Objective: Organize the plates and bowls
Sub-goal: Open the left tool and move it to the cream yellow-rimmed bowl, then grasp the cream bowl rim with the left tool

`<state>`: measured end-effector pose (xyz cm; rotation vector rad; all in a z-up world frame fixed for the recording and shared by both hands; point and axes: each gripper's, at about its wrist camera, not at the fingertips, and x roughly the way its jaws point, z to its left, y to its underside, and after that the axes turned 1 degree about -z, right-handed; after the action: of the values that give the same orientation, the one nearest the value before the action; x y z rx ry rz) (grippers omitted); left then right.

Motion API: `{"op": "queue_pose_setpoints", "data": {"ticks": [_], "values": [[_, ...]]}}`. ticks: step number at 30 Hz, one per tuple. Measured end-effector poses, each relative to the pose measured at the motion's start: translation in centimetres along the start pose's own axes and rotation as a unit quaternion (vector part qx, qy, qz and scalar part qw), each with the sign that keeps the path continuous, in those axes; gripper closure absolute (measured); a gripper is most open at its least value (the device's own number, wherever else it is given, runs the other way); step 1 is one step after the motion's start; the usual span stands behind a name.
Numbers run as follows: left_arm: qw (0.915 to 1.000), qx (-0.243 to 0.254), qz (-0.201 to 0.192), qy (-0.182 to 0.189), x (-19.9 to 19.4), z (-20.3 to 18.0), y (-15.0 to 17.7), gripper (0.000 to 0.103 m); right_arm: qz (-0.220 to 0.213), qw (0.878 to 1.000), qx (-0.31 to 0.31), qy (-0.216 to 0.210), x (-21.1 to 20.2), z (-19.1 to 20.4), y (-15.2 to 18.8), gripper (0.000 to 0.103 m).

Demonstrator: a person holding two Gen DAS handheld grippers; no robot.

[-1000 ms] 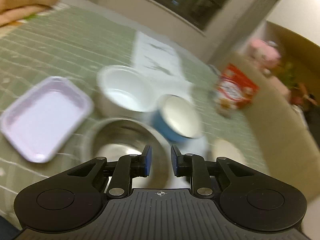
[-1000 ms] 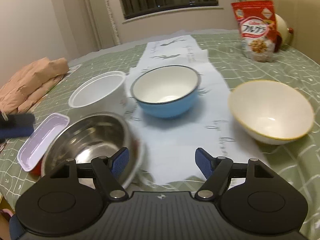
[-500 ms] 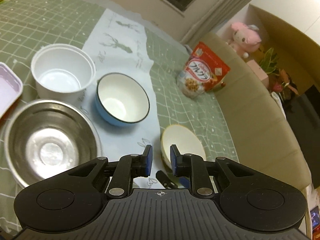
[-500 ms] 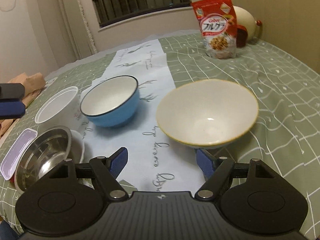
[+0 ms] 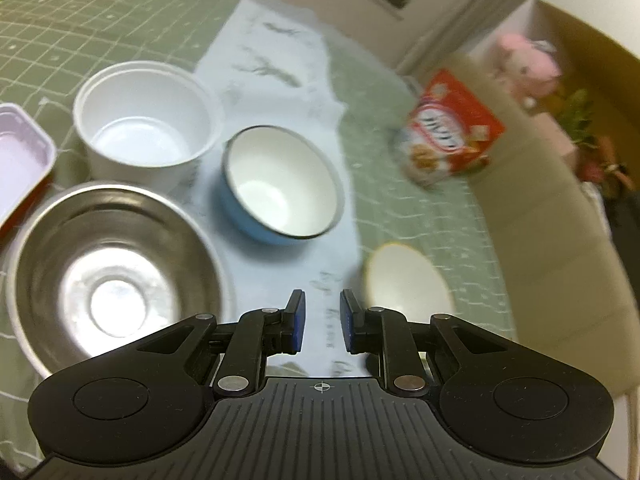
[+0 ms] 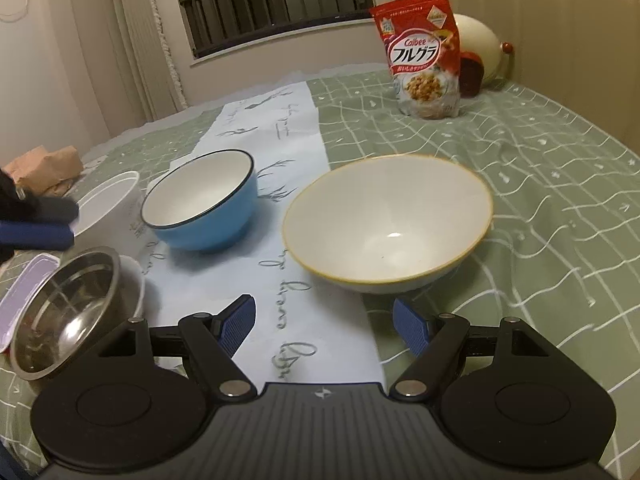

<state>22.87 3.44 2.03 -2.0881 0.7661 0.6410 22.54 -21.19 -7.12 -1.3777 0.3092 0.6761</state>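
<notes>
My right gripper [image 6: 324, 320] stands open just in front of a cream bowl with a yellow rim [image 6: 388, 216], with nothing between its pads. To the left of that bowl a blue bowl with a white inside [image 6: 200, 200] sits on the pale runner. My left gripper [image 5: 322, 320] is shut with only a narrow gap and holds nothing. It hovers over the runner between a steel bowl [image 5: 108, 276] and the cream bowl [image 5: 408, 280]. Behind them stand the blue bowl [image 5: 280, 188] and a white round tub [image 5: 148, 120]. The left gripper [image 6: 72, 222] shows at the right wrist view's left edge.
A lilac rectangular tray [image 5: 20, 156] lies at the far left beside the steel bowl [image 6: 64, 308], which rests in a white-rimmed dish. A red cereal bag [image 6: 424, 52] stands at the back right. A green checked cloth [image 6: 540, 184] covers the table, and folded brown fabric [image 6: 44, 168] lies far left.
Both grippers have swept to the right across the table. The right one went from the steel bowl to the cream bowl. The left one left the lilac tray and now faces the bowls.
</notes>
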Motion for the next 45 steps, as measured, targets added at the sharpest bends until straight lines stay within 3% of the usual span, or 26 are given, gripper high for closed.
{"op": "queue_pose_setpoints", "data": {"ticks": [12, 18, 20, 22, 23, 25, 28, 33, 40, 45], "values": [[0.9992, 0.025, 0.016, -0.025, 1.5, 0.7, 0.3, 0.082, -0.043, 0.997, -0.044, 0.045, -1.6, 0.3, -1.3, 0.018], [0.999, 0.034, 0.015, -0.027, 2.9, -0.2, 0.0, 0.082, -0.034, 0.997, -0.041, 0.049, -1.3, -0.8, -2.4, 0.018], [0.9998, 0.011, 0.017, 0.002, 3.6, -0.4, -0.7, 0.083, -0.026, 0.998, -0.029, 0.053, -1.0, -1.6, -2.6, 0.018], [0.9968, -0.018, 0.037, 0.068, 4.3, -0.8, -1.4, 0.083, -0.016, 0.998, -0.018, 0.05, -1.0, -2.2, -2.7, 0.018], [0.9953, -0.015, 0.044, 0.085, 4.6, -1.3, -1.6, 0.083, -0.011, 0.999, -0.015, 0.048, -1.0, -2.6, -2.7, 0.018], [0.9968, 0.021, 0.036, 0.068, 4.5, -2.9, -1.4, 0.083, -0.007, 0.998, -0.017, 0.055, -1.2, -3.0, -2.8, 0.018], [0.9968, 0.077, 0.02, 0.002, 4.8, -4.7, -0.6, 0.083, -0.01, 0.997, -0.022, 0.078, -1.6, -3.6, -3.1, 0.018], [0.9924, 0.112, 0.018, -0.047, 6.0, -5.4, 0.5, 0.083, -0.004, 0.996, -0.016, 0.091, -1.6, -4.3, -3.8, 0.018], [0.9904, 0.123, 0.021, -0.059, 7.2, -6.0, 0.6, 0.083, 0.016, 0.996, -0.001, 0.084, -0.6, -5.3, -5.0, 0.018], [0.9921, 0.112, 0.042, -0.038, 9.0, -5.9, 0.4, 0.083, 0.023, 0.996, 0.018, 0.079, 1.0, -6.6, -5.4, 0.018]]}}
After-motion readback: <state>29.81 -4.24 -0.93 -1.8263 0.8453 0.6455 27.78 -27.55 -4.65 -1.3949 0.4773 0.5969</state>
